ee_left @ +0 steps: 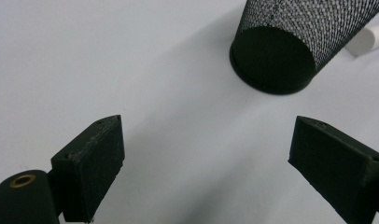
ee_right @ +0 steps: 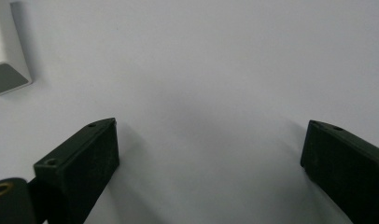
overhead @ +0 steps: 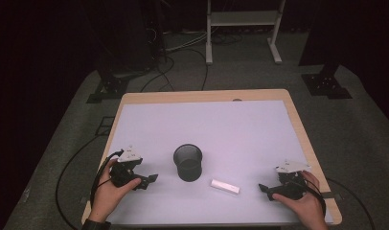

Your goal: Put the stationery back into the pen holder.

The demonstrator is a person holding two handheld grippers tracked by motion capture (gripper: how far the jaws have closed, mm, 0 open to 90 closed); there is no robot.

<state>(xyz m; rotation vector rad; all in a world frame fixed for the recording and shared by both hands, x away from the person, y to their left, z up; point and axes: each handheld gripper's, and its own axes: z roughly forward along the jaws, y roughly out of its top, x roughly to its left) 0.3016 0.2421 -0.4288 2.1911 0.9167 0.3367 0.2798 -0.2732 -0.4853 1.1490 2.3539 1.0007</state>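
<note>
While your left tongs (overhead: 152,179) rest near the worktop's (overhead: 231,120) front left corner with jaws spread wide and nothing between them, the black mesh cup (overhead: 188,163) stands upright just beyond their tips, toward the middle of the front half. In the left gripper view the cup (ee_left: 290,46) sits ahead and to the right of the jaws, apart from them. Your right tongs (overhead: 264,189) sit near the front right corner, also wide open and empty. The white block (overhead: 225,187) lies flat between cup and right tongs, touching neither.
</note>
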